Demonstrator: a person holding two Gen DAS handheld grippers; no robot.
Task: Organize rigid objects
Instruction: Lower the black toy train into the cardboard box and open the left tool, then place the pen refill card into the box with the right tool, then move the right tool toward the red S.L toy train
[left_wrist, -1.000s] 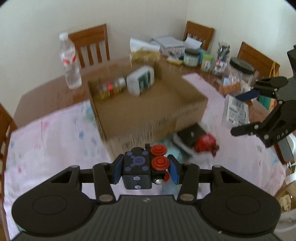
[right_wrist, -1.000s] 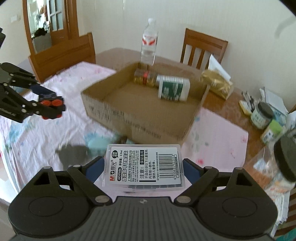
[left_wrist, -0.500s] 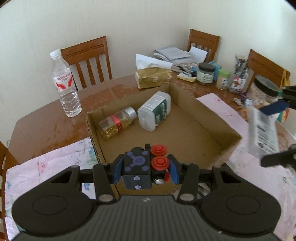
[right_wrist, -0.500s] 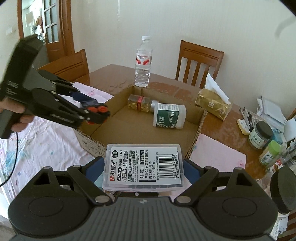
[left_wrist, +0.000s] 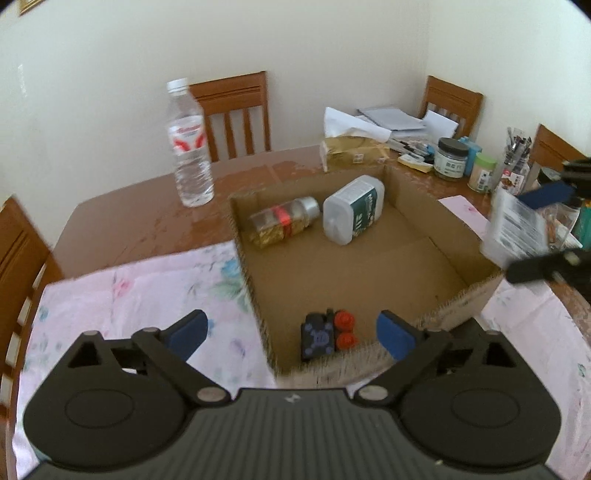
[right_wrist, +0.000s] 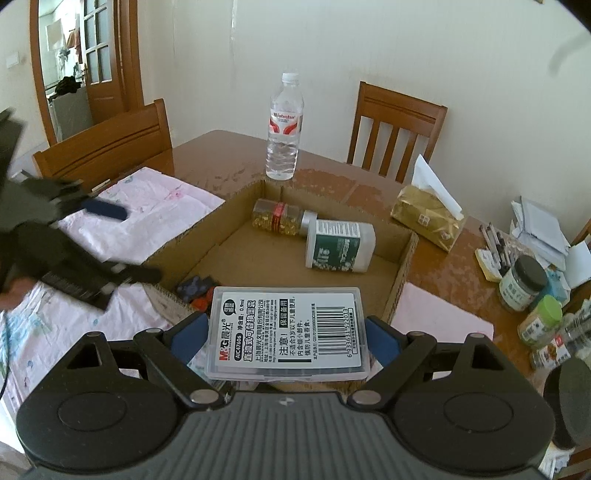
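my right gripper (right_wrist: 286, 338) is clamped on the flat plastic case (right_wrist: 288, 332), holding it by its two short ends above the near edge of the cardboard box (right_wrist: 404, 254). the case looks light, stiff and a bit slippery, so i think the ends are the best place to hold. my left gripper (left_wrist: 291, 332) has its fingers wide apart over the little toy block (left_wrist: 327, 334), which sits in the near corner of the box.

Brown wood counter (left_wrist: 140, 206), glossy. On it: pink floral cloth (left_wrist: 140, 295) at near side; open cardboard box (left_wrist: 413, 192), partly on cloth; water bottle (left_wrist: 188, 144) upright behind box; tissue pack (left_wrist: 354, 155); jars, pens, papers (left_wrist: 395, 120) clustered at far rt corner.
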